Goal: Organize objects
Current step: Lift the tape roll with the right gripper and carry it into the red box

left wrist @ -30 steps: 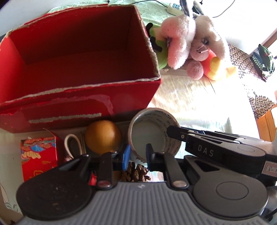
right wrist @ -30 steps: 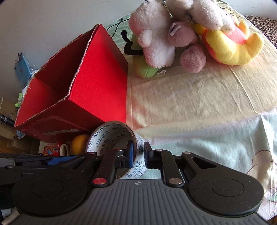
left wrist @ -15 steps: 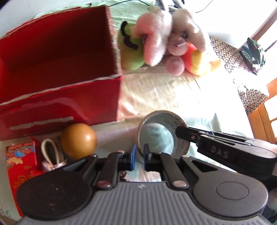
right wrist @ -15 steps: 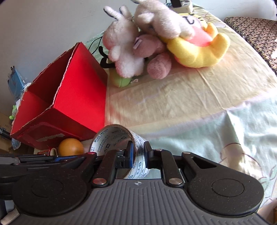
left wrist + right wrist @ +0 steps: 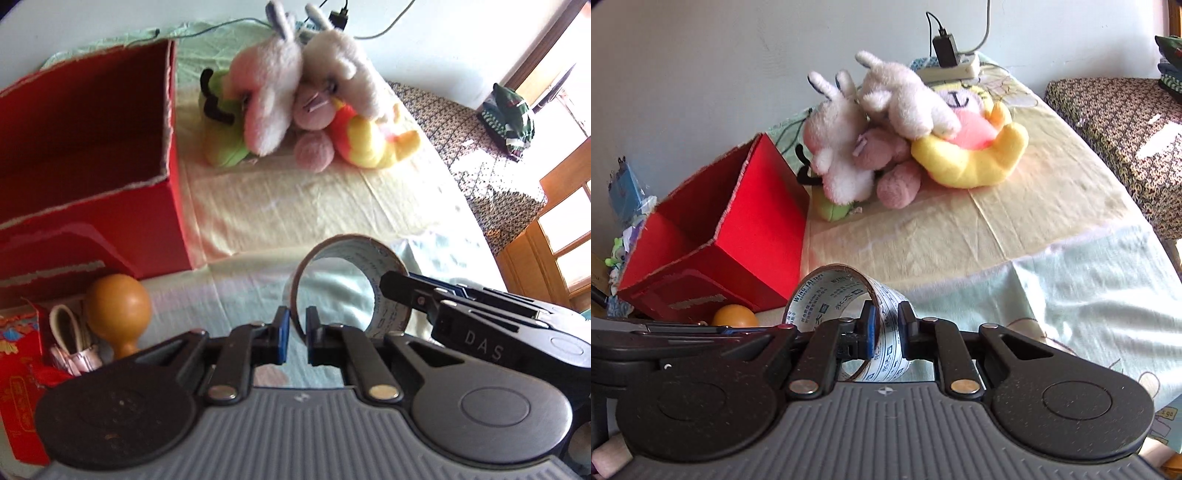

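A roll of printed packing tape (image 5: 354,243) hangs above the pale sheet, held from two sides. My left gripper (image 5: 296,338) is shut on the roll's near-left wall. My right gripper (image 5: 886,326) is shut on the roll's (image 5: 831,284) opposite wall, and its black fingers (image 5: 391,284) show at the right in the left wrist view. An open, empty red cardboard box (image 5: 92,229) stands to the left of the roll. A pile of plush toys (image 5: 295,103) lies behind it on the bed.
An orange gourd-shaped thing (image 5: 118,306), white looped cords (image 5: 70,332) and a red patterned packet (image 5: 18,369) sit by the box's front. A power strip (image 5: 953,66) lies by the wall. A dark patterned bench (image 5: 1119,129) stands to the right of the bed.
Both grippers have carried the tape roll up and to the right, away from the red box. The box has slid to the left in both views and more of the bed shows.
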`<state>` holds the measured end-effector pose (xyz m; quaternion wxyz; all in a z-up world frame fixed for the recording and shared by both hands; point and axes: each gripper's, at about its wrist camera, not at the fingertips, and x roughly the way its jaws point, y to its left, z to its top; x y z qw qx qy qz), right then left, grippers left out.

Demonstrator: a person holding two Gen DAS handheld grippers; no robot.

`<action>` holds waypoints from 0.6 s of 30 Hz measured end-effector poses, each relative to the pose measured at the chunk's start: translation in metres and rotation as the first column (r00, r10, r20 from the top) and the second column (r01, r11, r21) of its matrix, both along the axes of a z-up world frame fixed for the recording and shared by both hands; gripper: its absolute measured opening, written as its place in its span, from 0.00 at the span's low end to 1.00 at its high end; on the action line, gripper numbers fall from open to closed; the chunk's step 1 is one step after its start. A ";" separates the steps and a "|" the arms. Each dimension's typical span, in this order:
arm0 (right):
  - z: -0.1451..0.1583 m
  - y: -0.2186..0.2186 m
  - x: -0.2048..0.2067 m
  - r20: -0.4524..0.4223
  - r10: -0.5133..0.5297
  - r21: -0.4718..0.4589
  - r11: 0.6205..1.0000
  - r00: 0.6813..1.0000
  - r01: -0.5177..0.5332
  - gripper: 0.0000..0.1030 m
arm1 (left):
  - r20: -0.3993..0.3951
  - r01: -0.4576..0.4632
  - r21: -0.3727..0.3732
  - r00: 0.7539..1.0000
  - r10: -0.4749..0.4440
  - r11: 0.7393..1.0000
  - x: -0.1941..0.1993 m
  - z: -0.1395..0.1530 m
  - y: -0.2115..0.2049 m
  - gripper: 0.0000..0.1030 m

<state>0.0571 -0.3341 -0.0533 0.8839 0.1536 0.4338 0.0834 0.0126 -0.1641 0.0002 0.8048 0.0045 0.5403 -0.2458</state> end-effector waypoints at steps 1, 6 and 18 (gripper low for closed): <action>0.005 0.000 0.000 0.013 0.004 0.004 1.000 1.000 -0.004 0.13 | 0.017 -0.003 -0.006 1.000 0.003 1.000 0.000 0.006 0.000 0.03; 0.035 0.007 0.007 0.101 0.045 0.028 0.998 0.994 -0.048 0.13 | 0.108 -0.038 -0.043 0.993 0.042 0.998 0.000 0.040 0.012 0.03; 0.089 0.083 0.057 0.217 0.185 0.004 0.982 0.958 -0.191 0.13 | 0.263 -0.128 -0.083 0.954 0.146 0.988 0.033 0.097 0.086 0.03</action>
